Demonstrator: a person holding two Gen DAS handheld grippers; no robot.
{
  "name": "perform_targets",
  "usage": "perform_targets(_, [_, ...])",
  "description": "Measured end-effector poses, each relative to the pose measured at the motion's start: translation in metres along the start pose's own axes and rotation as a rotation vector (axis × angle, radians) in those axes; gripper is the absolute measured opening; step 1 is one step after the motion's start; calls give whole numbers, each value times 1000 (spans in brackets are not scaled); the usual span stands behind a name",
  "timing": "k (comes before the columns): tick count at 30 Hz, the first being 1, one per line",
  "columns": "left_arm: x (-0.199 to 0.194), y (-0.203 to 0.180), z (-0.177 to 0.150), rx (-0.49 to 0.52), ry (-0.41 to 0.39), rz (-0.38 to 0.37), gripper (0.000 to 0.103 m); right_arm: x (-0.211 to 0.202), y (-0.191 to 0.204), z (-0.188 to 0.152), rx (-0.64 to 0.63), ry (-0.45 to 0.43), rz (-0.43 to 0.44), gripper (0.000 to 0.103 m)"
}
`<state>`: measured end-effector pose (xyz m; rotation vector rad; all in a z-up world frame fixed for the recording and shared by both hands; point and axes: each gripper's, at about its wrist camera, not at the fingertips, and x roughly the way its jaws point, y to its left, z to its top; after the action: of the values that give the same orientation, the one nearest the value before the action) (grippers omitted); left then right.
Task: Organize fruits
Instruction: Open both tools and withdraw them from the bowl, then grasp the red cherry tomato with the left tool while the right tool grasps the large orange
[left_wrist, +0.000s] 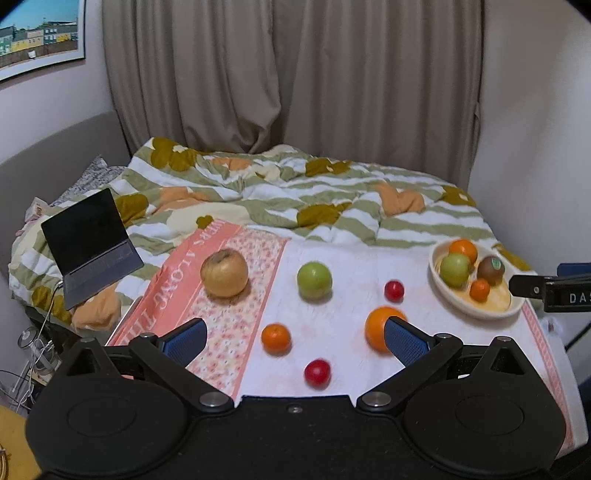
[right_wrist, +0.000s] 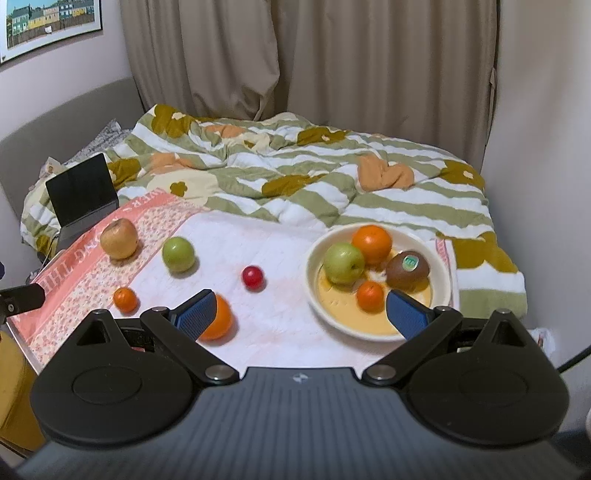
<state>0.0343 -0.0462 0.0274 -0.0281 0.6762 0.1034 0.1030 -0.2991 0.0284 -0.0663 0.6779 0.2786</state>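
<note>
Bedside cloth (left_wrist: 332, 258): both grippers (left_wrist: 295, 341) (right_wrist: 301, 314) hover, fingers (right_wrist: 404, 314) spread.

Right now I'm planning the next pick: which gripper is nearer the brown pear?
Left. The left gripper hovers open just short of the brown pear; the right gripper sits by the bowl, across the cloth.

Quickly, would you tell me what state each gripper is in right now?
Left gripper: open, holding nothing.
Right gripper: open, holding nothing.
</note>
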Motion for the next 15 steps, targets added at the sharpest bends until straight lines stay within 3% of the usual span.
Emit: perform_targets(15, [68,20,-46,69,89,-145,100,57,54,-50,-19,44,15,103])
